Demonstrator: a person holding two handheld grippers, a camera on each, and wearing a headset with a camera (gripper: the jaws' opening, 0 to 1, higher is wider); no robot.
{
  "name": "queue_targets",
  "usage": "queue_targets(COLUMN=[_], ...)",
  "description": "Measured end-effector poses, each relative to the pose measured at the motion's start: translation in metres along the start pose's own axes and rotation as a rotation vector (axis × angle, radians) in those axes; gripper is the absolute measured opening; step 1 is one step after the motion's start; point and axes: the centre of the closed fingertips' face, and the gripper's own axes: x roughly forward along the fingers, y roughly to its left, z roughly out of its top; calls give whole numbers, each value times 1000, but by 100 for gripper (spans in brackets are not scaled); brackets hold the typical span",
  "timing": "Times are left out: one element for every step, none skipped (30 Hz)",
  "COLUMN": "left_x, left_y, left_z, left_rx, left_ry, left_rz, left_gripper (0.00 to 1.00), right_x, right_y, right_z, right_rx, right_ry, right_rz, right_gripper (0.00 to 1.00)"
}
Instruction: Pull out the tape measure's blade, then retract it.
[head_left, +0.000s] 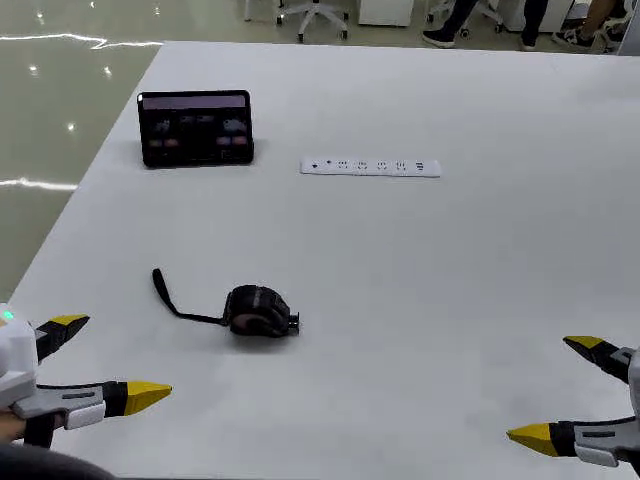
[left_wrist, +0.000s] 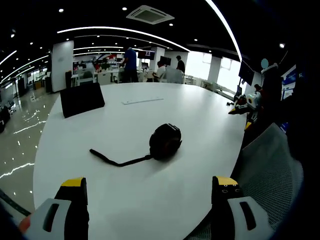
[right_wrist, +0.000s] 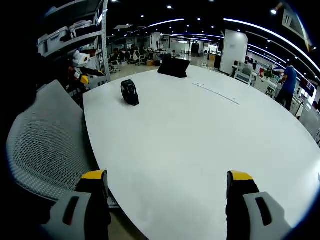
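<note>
Now a black, rounded tape measure lies on the broad white table, left of the middle and toward the near edge, with its thin black wrist strap trailing off to the left in a loose curve. The blade's small end hook sits tight against the right end of the case. In the head view the left claw, grey with yellow-tipped black jaws, hovers low at the near left corner, released, with its jaws spread wide and nothing between them. The right claw hovers at the near right corner, likewise released and wide apart. Both are well apart from the tape measure, the left one being the nearer. In the left gripper view the tape measure lies ahead between the two jaw tips, strap to the left; in the right gripper view it is far off at the upper left. Beyond it a black tablet stands propped with its screen lit, and a long white power strip lies flat to the tablet's right. A grey mesh chair back stands against the table's near edge.
</note>
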Motion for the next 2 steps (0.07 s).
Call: queue_targets(left_x=[0,0], left_y=[0,0], left_z=[-1,-1], left_rx=[2,2], left_ry=[3,3], left_rz=[0,0], left_gripper=[100,100], right_x=[0,0], right_y=[1,1], right_z=[-1,-1], right_rx=[1,1], right_ry=[4,5], right_rz=[1,1], right_gripper=[94,95])
